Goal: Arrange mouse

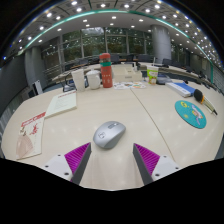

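Note:
A grey computer mouse (109, 134) lies on the pale beige table (120, 105), just ahead of my fingers and slightly left of the midline between them. My gripper (111, 160) is open, with the two magenta pads (77, 155) wide apart and nothing between them. The fingertips stop just short of the mouse's near end and do not touch it.
A round teal mouse mat (190, 112) lies to the right with a dark object (198, 96) beyond it. A magazine (30, 134) and a paper sheet (62, 102) lie to the left. A red canister (106, 70), cups and small items stand at the far side.

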A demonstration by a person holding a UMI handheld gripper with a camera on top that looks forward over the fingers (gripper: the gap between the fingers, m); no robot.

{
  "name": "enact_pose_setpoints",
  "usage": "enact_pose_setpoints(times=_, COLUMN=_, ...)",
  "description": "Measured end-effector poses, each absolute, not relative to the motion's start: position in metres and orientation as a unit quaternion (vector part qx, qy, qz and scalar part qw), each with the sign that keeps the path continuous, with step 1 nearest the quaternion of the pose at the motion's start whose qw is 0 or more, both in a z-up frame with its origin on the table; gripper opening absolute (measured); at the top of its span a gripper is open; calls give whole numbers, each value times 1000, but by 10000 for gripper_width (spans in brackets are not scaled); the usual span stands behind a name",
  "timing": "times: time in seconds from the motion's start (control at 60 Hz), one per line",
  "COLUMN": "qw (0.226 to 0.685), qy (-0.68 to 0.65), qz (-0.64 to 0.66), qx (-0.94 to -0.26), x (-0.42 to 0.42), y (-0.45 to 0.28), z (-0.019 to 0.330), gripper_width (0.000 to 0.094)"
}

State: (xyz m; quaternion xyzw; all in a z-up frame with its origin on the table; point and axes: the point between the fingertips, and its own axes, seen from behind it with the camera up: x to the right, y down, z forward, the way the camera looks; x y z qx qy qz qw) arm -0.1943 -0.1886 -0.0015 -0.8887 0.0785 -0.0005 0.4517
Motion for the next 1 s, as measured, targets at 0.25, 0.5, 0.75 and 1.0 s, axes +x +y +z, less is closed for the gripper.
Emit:
enact_pose_setpoints(times=0.25, qw=450, qy=63, qz=-8, qx=-891, x=-206, y=-124, z=-11, gripper_width=842)
enact_pose_setpoints(times=0.5, qw=448, qy=54, qz=-41, qx=-891, x=-196, y=-98, z=-13, gripper_width=495)
enact_pose_setpoints(times=0.75, qw=440, qy=27, qz=-31, qx=-897, x=-196, y=-100, z=-9, gripper_width=367)
enact_pose_setpoints(times=1.0, qw=536, qy=5, qz=34, qx=-844, x=-169, y=-90, z=138, gripper_width=357)
